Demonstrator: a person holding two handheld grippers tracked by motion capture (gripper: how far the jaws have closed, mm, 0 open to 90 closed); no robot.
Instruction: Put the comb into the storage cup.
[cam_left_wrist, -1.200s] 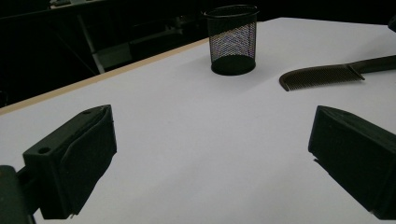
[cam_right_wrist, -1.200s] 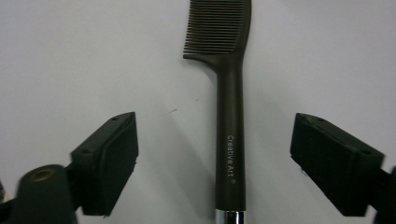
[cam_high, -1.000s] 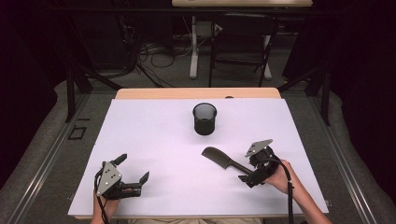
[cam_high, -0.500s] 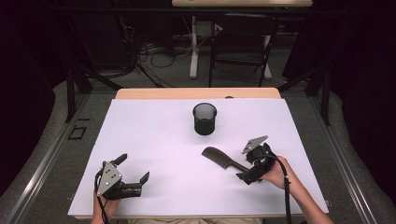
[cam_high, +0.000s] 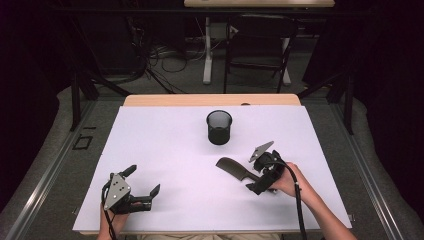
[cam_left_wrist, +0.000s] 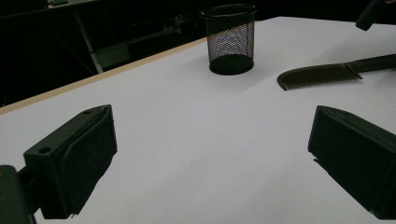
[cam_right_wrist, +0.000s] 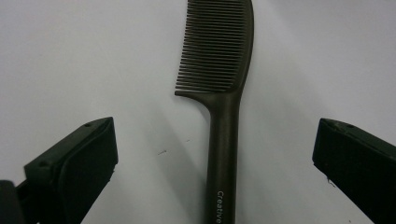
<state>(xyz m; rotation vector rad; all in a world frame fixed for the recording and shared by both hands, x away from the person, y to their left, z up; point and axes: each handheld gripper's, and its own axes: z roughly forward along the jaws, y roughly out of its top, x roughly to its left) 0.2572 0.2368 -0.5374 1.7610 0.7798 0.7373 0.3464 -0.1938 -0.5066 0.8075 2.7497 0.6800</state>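
White sheet covers the surface (cam_high: 165, 150). High view: dark comb (cam_high: 234, 168) lies flat right of centre, toothed end toward the middle, handle running under the right gripper (cam_high: 264, 176), which the right hand (cam_high: 286, 183) holds low over it. Black mesh cup (cam_high: 219, 127) stands upright farther back, apart from the comb. Left gripper (cam_high: 142, 186) sits near the front left edge, jaws spread, nothing between them.

Left gripper view: jaws released and wide apart over bare sheet; mesh cup (cam_left_wrist: 229, 38) ahead, comb (cam_left_wrist: 322, 74) to its right, lying flat.

Right gripper view: jaws wide apart, one on each side of the comb (cam_right_wrist: 223, 112) handle, not touching it. Teeth point left; white lettering on the handle.
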